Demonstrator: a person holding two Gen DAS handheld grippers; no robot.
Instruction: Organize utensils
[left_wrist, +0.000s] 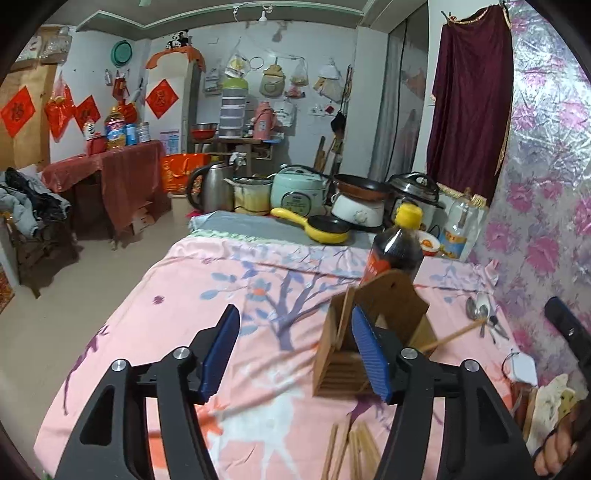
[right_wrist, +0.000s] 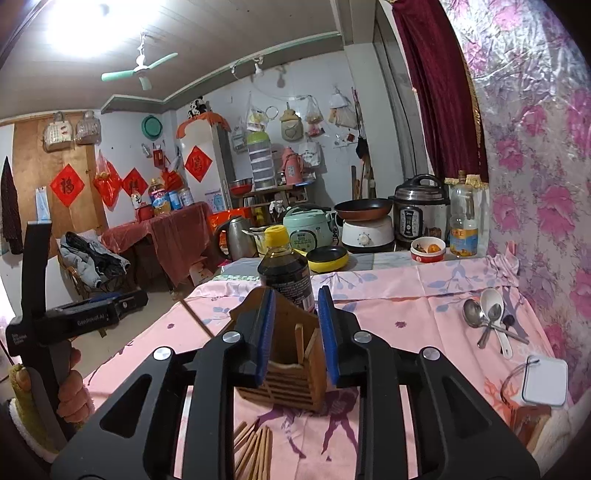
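Wooden utensil holder (right_wrist: 291, 365) upright on table, two chopsticks (right_wrist: 300, 341) inside

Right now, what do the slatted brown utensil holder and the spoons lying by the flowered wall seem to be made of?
The slatted brown utensil holder looks like unvarnished wood or bamboo: matte, visible grain. Of the spoons by the wall, the grey spoons look like shiny metal; the white spoon looks like glossy ceramic, perhaps plastic.

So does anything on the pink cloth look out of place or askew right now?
Yes. A loose pile of chopsticks lies fanned on the cloth in front of the wooden holder, which has only a couple inside. One chopstick sticks out at a slant beside the holder. The spoons lie crossed in a heap near the wall.
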